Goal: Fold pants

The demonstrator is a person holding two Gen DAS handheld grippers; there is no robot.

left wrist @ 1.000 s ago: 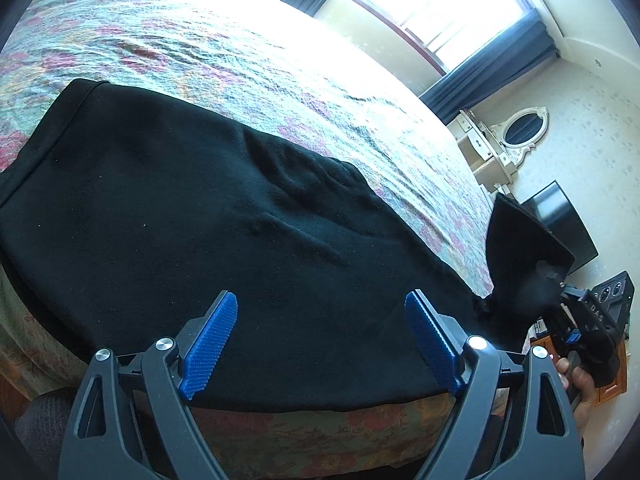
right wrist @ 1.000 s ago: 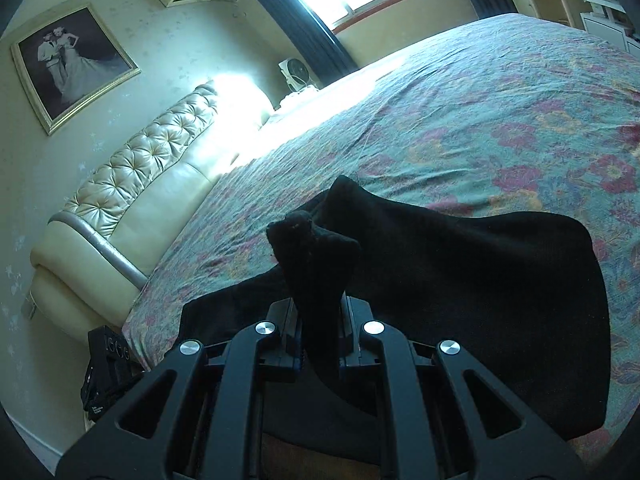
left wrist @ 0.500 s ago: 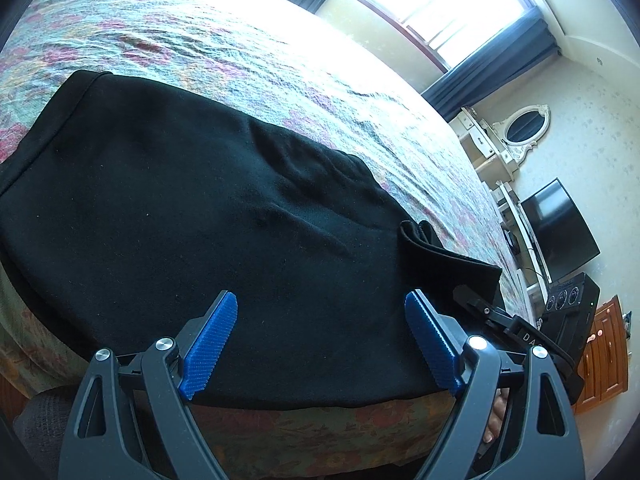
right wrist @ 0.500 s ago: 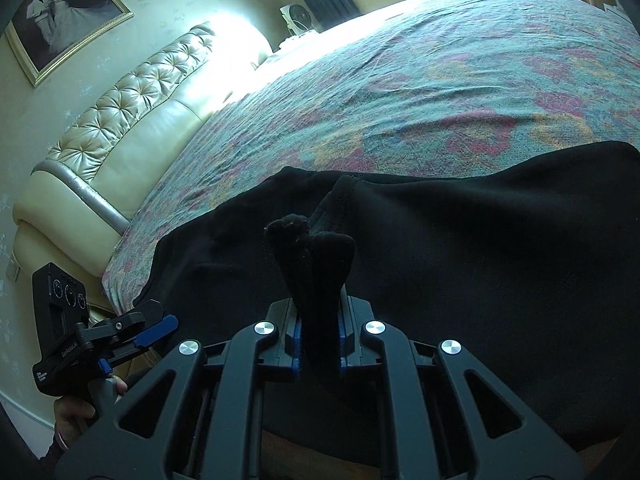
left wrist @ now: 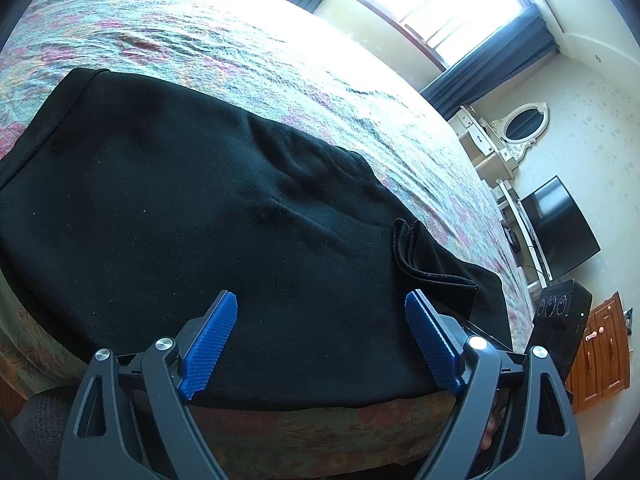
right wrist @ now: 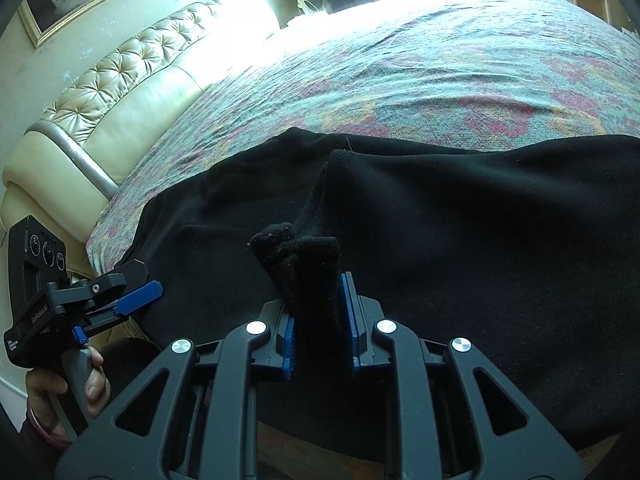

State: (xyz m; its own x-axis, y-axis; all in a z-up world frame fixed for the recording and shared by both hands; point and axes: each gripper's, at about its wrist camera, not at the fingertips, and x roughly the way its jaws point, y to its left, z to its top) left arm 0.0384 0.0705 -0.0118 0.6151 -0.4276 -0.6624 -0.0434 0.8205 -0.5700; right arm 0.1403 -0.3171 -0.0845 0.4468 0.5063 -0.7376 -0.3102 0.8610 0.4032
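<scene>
Black pants [left wrist: 192,216] flat, one hem [left wrist: 424,256] folded over

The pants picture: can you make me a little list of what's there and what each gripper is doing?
Garment: black pants spread on the bed
Surface: floral bedspread
Right gripper: shut on a bunched hem of the pants, carried over the rest
Left gripper: open, above the near edge of the pants, holding nothing
Fold: the hem end lies doubled over by the right gripper
Behind the bed: cream tufted headboard
</scene>
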